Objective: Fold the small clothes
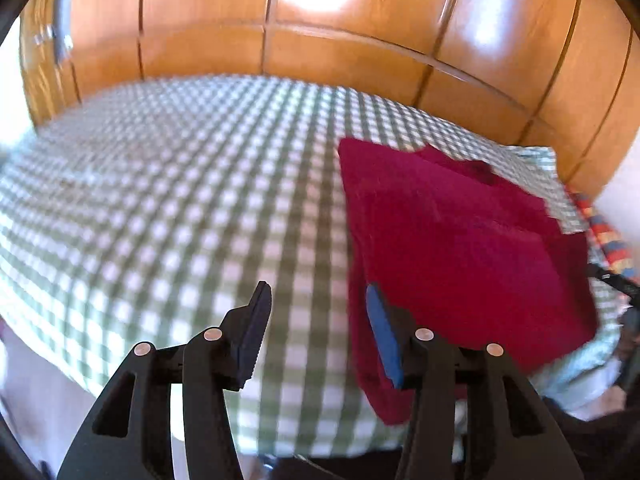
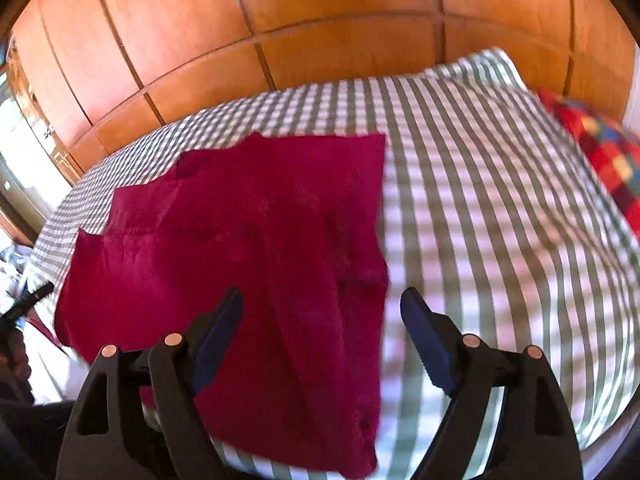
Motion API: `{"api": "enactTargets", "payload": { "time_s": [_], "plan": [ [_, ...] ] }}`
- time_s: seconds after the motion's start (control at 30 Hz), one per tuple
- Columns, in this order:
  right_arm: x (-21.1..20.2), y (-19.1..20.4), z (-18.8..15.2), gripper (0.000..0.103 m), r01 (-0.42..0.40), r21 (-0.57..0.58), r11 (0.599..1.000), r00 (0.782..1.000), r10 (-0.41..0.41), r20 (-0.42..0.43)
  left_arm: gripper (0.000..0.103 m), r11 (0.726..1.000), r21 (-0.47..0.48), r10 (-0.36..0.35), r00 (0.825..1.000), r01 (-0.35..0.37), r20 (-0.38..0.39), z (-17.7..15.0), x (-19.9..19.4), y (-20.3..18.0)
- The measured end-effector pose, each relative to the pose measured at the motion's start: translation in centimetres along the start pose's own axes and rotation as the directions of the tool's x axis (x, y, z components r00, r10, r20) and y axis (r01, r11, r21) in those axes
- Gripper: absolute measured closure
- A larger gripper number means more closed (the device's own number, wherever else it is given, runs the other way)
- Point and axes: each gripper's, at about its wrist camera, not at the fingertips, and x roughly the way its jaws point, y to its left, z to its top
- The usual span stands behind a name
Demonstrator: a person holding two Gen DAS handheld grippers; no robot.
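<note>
Both grippers hung clear above the bed, and nothing was between their fingers. The left gripper (image 1: 316, 312) had its fingers partly apart over the checked bedsheet (image 1: 168, 184), low in the frame. The right gripper (image 2: 322, 316) stood wider, with its left finger over cloth and its right finger over bare sheet.

The red garment (image 2: 240, 248) lay spread on the sheet, filling the centre-left of the right wrist view and the right half of the left one. It looked already doubled, with layered edges stepping along its upper left side and a straight edge down its right.

It read as soft, light, fuzzy knit: limp, no stiffness, likely to sag and drag if lifted by one point. The best hold would be two corners of one edge, one gripper each, pinching every layer. A patchwork blanket (image 2: 600, 152) sat at the right edge, wooden wardrobe doors (image 2: 320, 20) behind.
</note>
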Motion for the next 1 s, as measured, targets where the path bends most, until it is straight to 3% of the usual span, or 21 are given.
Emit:
{"api": "enactTargets", "payload": {
  "time_s": [0.03,0.07,0.1,0.17,0.3,0.47,0.6,0.93,1.0],
  "plan": [
    [0.5,0.6,0.0,0.023,0.025,-0.023,0.999,1.0,-0.024,0.002,0.055,1.0,0.004,0.017,1.0,-0.017,0.004,0.4,0.0,-0.3],
    [0.9,1.0,0.1,0.032,0.058,-0.046,0.997,0.998,-0.058,0.003,0.055,0.999,0.011,0.041,0.999,-0.041,0.01,0.9,0.0,-0.9],
    [1.6,1.1,-0.1,0.05,0.098,-0.062,0.993,0.995,-0.098,-0.002,0.055,0.998,0.021,0.066,0.998,-0.066,0.017,1.3,0.1,-1.5],
    [2.6,0.2,-0.4,0.071,0.133,-0.027,0.991,0.99,-0.134,-0.035,0.055,0.995,0.036,0.095,0.995,-0.096,0.032,1.8,0.2,-1.9],
    [2.8,-2.6,-1.3,0.075,0.122,0.087,0.989,0.991,-0.117,-0.062,0.055,0.99,0.077,0.113,0.993,-0.115,0.039,2.0,1.0,-3.4],
    [2.8,-2.9,-1.4,0.074,0.106,0.089,0.99,0.992,-0.099,-0.075,0.055,0.987,0.113,0.113,0.993,-0.115,0.022,1.6,1.9,-4.7],
    [2.7,-3.0,-1.3,0.055,0.11,0.116,0.987,0.992,-0.102,-0.074,0.055,0.985,0.127,0.115,0.993,-0.117,0.018,1.1,2.4,-5.1],
    [2.0,-1.9,0.1,0.037,0.084,0.1,0.991,0.996,-0.082,-0.019,0.055,0.984,0.139,0.112,0.994,-0.113,0.014,0.7,2.4,-5.1],
    [2.2,-1.5,0.4,0.037,0.086,0.093,0.992,0.996,-0.085,-0.014,0.05,0.983,0.136,0.119,0.993,-0.12,0.013,0.7,2.4,-5.0]
  ]
}}
